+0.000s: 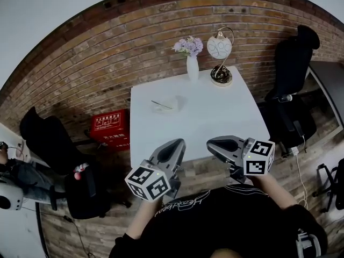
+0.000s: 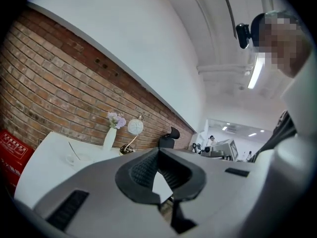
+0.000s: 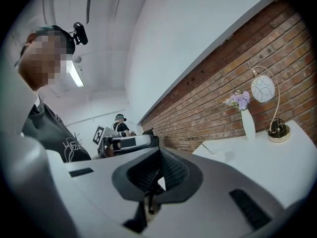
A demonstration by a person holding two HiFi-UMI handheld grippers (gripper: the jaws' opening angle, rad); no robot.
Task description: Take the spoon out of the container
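Note:
A small clear container (image 1: 166, 106) sits on the left part of the white table (image 1: 215, 117), with a thin spoon (image 1: 160, 104) leaning out of it to the left. In the left gripper view the container (image 2: 75, 157) shows far off at the left. The right gripper view has the spoon (image 3: 208, 148) small on the table edge. My left gripper (image 1: 176, 145) and right gripper (image 1: 214, 143) hover side by side at the table's near edge, well short of the container. Both are shut and hold nothing, as the left gripper (image 2: 159, 177) and right gripper (image 3: 157, 175) show close up.
A white vase of purple flowers (image 1: 191, 58) and a round lamp (image 1: 220, 58) stand at the table's far edge by the brick wall. A red box (image 1: 110, 128) lies on the floor to the left. Black chairs stand at the left (image 1: 48, 138) and right (image 1: 293, 74).

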